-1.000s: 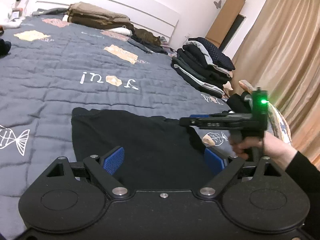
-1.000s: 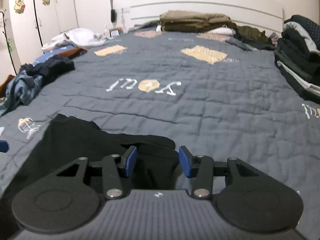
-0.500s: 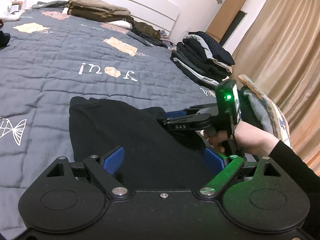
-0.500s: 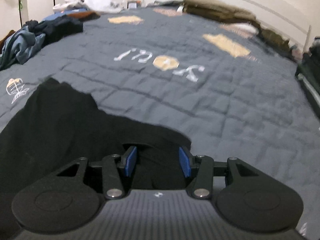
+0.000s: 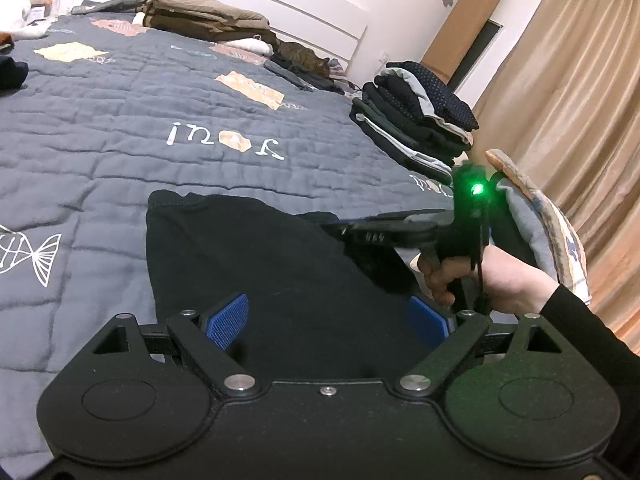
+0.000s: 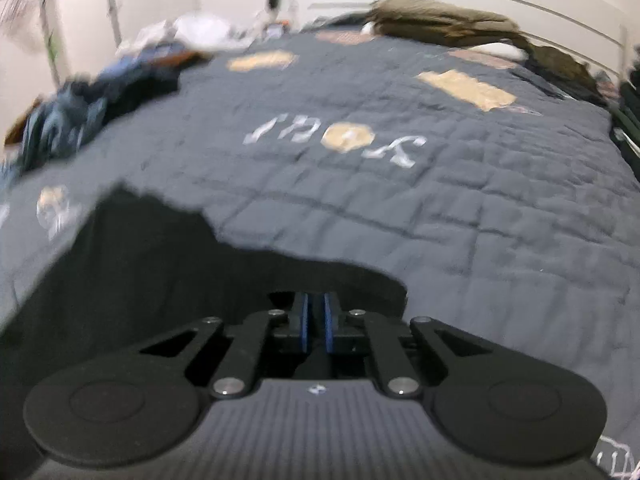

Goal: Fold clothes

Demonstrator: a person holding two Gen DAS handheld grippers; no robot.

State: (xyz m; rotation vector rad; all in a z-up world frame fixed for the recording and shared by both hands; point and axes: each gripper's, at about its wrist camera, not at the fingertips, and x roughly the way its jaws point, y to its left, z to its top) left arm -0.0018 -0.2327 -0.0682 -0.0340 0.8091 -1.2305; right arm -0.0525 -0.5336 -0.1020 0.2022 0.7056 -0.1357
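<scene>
Your left gripper (image 5: pixel 328 320) hovers with jaws spread wide over the black garment (image 5: pixel 256 264), which lies flat on the quilted grey bed cover (image 5: pixel 120 120) at its near edge. To its right, your right gripper (image 6: pixel 316 322) has its jaws pressed together, pinching the garment's soft edge — beyond it sits one stack of folded dark clothes (image 5: pixel 416 128), with one cat (image 5: pixel 306 58) curled by the headboard.

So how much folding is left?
Done: a folded stack sits at the bed's edge. In hand: the right tool has shut on the black top; the left tool hovers open over it. Left: that fold, plus the heap.
</scene>
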